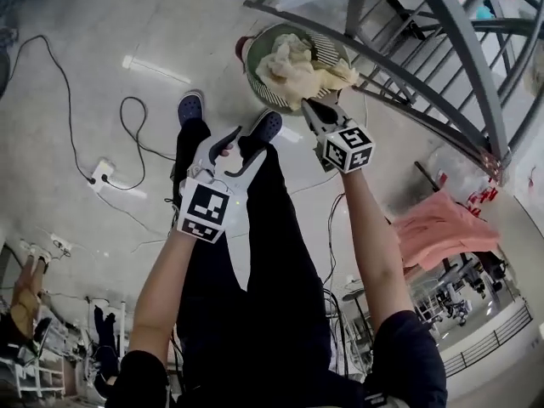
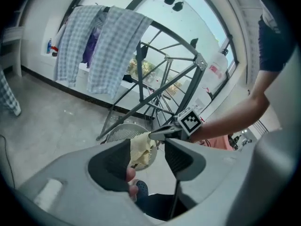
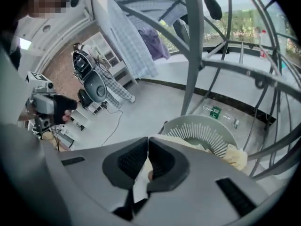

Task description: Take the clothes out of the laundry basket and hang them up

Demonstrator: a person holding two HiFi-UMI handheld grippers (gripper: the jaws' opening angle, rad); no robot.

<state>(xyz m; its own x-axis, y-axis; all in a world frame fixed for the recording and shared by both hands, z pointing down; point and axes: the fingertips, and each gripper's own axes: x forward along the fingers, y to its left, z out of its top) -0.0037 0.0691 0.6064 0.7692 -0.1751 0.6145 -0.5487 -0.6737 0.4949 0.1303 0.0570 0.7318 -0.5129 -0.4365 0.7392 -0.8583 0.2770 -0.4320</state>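
The round slatted laundry basket stands on the floor ahead of my feet, with a crumpled cream cloth rising out of it. My right gripper is shut on an edge of that cloth, just above the basket's near rim. In the right gripper view the jaws meet, with pale fabric pinched between them and the basket beyond. My left gripper hangs open to the left, nearer to me, with nothing in it. Through its jaws I see the cream cloth and the right gripper.
A grey metal drying rack rises right behind the basket. Checked cloths hang on its top bar. A pink garment lies at the right. Cables and a power strip cross the floor at the left.
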